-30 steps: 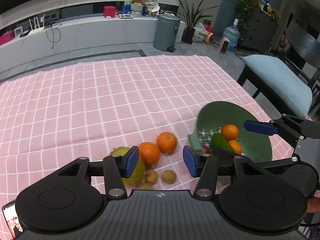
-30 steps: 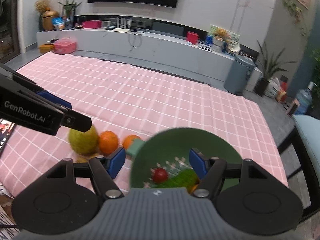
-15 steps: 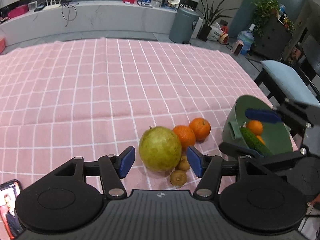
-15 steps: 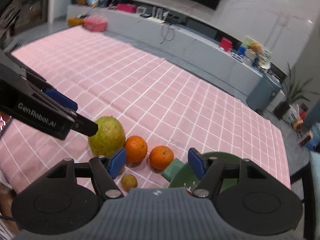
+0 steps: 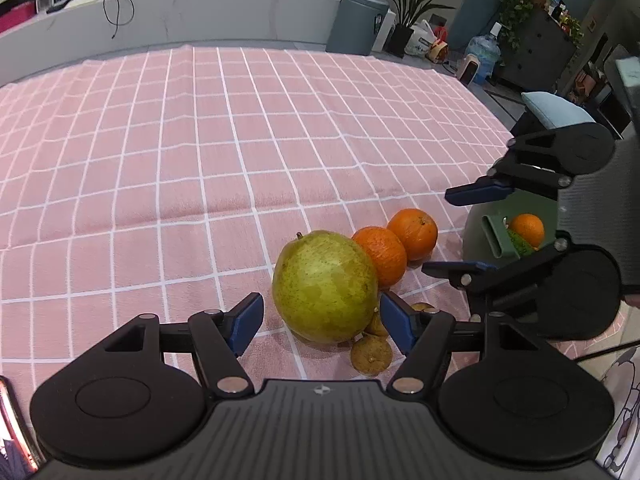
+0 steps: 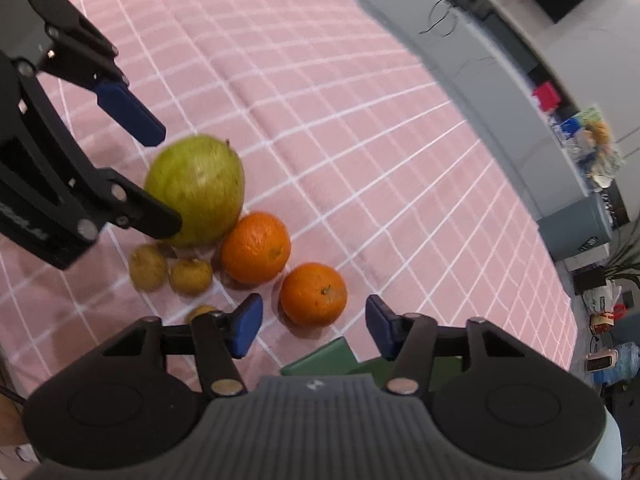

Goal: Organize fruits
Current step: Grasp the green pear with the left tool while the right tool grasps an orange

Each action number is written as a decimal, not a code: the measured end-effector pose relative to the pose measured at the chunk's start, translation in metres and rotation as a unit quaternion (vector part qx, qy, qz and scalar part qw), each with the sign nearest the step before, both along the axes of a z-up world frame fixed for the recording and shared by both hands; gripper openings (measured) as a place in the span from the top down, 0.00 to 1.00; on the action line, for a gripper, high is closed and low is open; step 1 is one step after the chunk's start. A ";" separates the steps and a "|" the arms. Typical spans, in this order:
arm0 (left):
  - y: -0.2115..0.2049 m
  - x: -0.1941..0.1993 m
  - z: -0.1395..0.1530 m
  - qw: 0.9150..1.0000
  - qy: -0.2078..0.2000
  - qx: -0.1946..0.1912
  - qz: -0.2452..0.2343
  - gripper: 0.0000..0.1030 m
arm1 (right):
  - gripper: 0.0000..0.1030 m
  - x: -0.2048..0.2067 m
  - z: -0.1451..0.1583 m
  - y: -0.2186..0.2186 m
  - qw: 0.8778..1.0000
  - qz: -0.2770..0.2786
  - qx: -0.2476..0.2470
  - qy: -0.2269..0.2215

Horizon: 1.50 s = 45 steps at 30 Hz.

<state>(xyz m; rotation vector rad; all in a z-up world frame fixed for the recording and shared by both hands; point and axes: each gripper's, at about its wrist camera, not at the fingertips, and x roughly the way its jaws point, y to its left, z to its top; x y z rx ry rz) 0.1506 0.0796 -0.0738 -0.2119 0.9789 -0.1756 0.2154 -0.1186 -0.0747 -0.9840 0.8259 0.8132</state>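
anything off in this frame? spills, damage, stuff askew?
Nothing spilled or damaged. Only oddity: a cucumber sits in the green bowl with an orange. The pear and two oranges lie loose on the cloth.

A large yellow-green pear [image 5: 325, 286] sits upright on the pink checked cloth, its short stem at the top, its skin speckled. Touching its right side is an orange [image 5: 381, 255], and a second orange [image 5: 413, 233] lies just beyond that one, the three in a diagonal row. Small brownish-yellow round fruits [image 6: 168, 269] huddle at the pear's near side, touching it. Well right of the pear stands a green bowl [image 5: 478, 232] holding another orange [image 5: 528, 229] and a dark green, bumpy vegetable [image 5: 520, 245].
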 end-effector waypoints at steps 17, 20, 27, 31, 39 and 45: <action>0.001 0.017 -0.016 0.999 0.008 -0.033 -0.009 0.28 | 0.60 0.026 -0.025 0.008 0.999 -0.003 -0.010 0.044; 0.000 0.017 -0.016 0.999 0.004 -0.032 -0.009 0.28 | 0.60 0.025 -0.026 0.009 0.999 -0.003 -0.011 0.041; -0.003 0.013 -0.015 0.999 -0.002 -0.033 -0.002 0.29 | 0.61 0.023 -0.024 0.006 0.999 -0.023 -0.001 0.030; 0.001 0.007 -0.016 0.999 -0.002 -0.039 0.008 0.30 | 0.61 0.022 -0.016 0.004 0.999 -0.039 0.012 0.019; 0.016 -0.004 -0.010 0.996 -0.007 -0.073 0.043 0.30 | 0.62 0.011 0.003 0.000 0.998 -0.056 0.029 -0.018; 0.025 -0.011 -0.001 0.994 -0.020 -0.088 0.059 0.30 | 0.62 0.004 0.028 -0.012 0.993 -0.089 0.070 -0.032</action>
